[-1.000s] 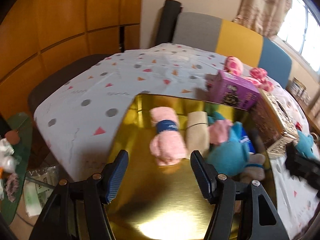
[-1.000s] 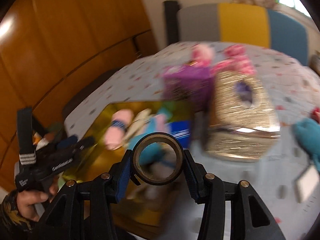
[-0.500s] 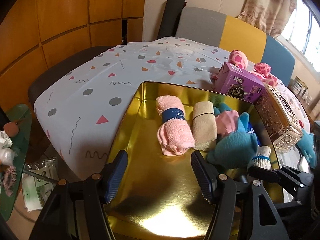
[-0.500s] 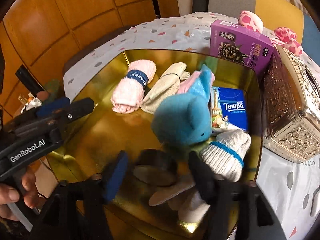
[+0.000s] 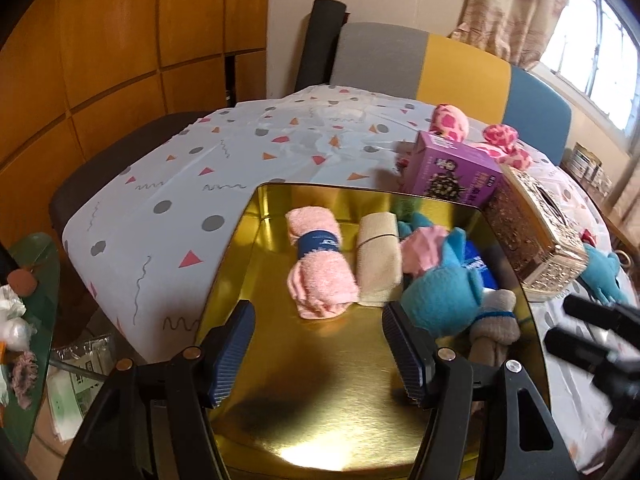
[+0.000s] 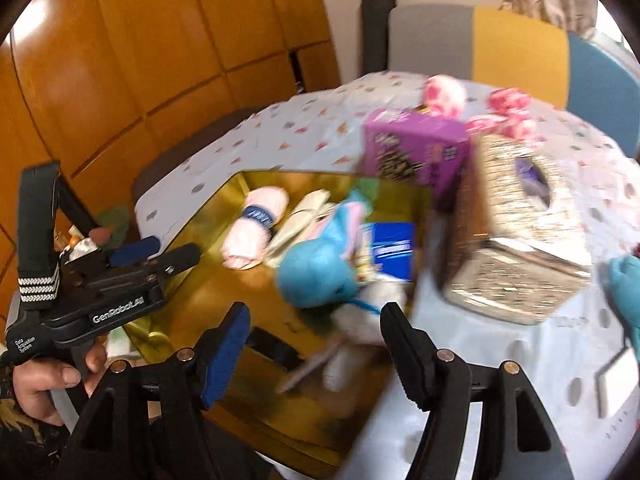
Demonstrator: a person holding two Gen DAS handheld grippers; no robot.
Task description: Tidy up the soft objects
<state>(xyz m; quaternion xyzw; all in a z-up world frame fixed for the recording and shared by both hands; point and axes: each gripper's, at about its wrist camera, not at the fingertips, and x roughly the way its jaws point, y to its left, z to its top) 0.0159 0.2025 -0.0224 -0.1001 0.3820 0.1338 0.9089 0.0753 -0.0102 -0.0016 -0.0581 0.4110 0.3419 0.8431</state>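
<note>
Progress looks well advanced: your gold tray already holds the pink towel roll, the beige roll, the blue plush and a knotted sock. Both your left gripper and right gripper hang above the tray with jaws apart, gripping nothing. What seems left, by my reckoning: the pink spotted plush and a second blue toy out on the tablecloth.

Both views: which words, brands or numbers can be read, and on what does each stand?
"GenRobot.AI": on the left gripper body.
"Data Acquisition System": small, on its handle.
Purple box: print too blurred to read.
Band on the pink towel: white print too small.
Blue pack: blurred, unreadable.
Right gripper: no text seen.
</note>
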